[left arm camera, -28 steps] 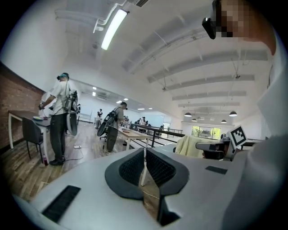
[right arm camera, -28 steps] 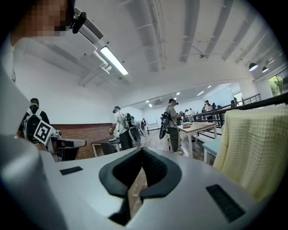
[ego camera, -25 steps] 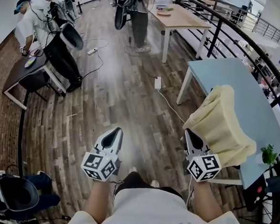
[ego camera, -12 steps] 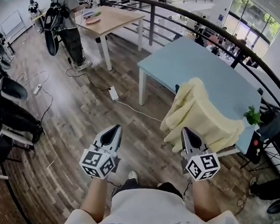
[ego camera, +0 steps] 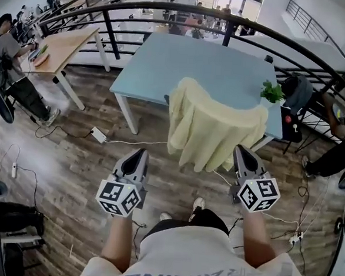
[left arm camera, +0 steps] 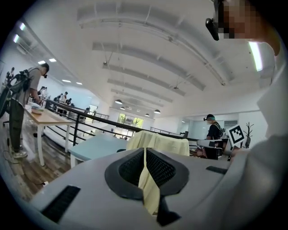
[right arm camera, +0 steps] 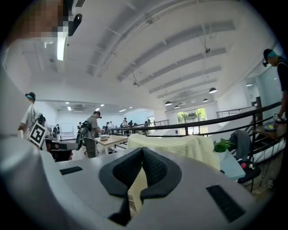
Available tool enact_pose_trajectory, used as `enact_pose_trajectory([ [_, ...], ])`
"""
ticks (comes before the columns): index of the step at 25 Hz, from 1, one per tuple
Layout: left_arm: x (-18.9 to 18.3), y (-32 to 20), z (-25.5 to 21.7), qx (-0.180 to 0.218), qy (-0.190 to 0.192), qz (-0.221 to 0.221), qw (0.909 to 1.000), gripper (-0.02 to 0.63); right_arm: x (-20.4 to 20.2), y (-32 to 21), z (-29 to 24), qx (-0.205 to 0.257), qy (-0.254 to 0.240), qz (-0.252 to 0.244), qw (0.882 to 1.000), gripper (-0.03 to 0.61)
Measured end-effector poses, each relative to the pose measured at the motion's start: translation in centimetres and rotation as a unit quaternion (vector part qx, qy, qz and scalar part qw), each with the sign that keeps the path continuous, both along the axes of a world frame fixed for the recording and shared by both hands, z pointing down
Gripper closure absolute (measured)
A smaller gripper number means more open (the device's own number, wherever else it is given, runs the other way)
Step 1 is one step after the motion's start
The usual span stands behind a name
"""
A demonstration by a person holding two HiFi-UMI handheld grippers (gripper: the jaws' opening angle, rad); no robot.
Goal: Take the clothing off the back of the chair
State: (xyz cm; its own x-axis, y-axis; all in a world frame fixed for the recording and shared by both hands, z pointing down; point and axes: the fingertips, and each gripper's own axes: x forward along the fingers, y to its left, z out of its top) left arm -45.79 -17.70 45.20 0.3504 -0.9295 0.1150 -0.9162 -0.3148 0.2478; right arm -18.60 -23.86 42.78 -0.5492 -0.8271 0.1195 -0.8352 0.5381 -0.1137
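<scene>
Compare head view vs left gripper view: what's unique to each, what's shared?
Head view only: left gripper and right gripper from above, both short of the garment; plant; floor cable.
Left gripper view only: its fingers pressed together, close up; ceiling lights.
Shared: the draped yellow garment, blue table, railing.

We've got a light blue counter [ego camera: 160, 63] with a small green plant [ego camera: 272, 92] near its right edge, and a white power strip [ego camera: 98, 135] lying on the wood floor [ego camera: 64, 168].
</scene>
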Motion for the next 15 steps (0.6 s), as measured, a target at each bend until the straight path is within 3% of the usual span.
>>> enact_pose_trajectory([
  [6, 3.0, -4.3, -0.6, 0.005, -0.002, 0.050, 0.9987, 0.569, 5.1, -1.9, -0.5, 0.008, -0.007, 0.065, 0.998, 0.555],
  [15, 6.2, -13.7, -2.0, -0.010, -0.025, 0.072, 0.9971, 0.569, 12.0, -7.3, -1.2, 0.003, -0.032, 0.110, 0.993, 0.555],
])
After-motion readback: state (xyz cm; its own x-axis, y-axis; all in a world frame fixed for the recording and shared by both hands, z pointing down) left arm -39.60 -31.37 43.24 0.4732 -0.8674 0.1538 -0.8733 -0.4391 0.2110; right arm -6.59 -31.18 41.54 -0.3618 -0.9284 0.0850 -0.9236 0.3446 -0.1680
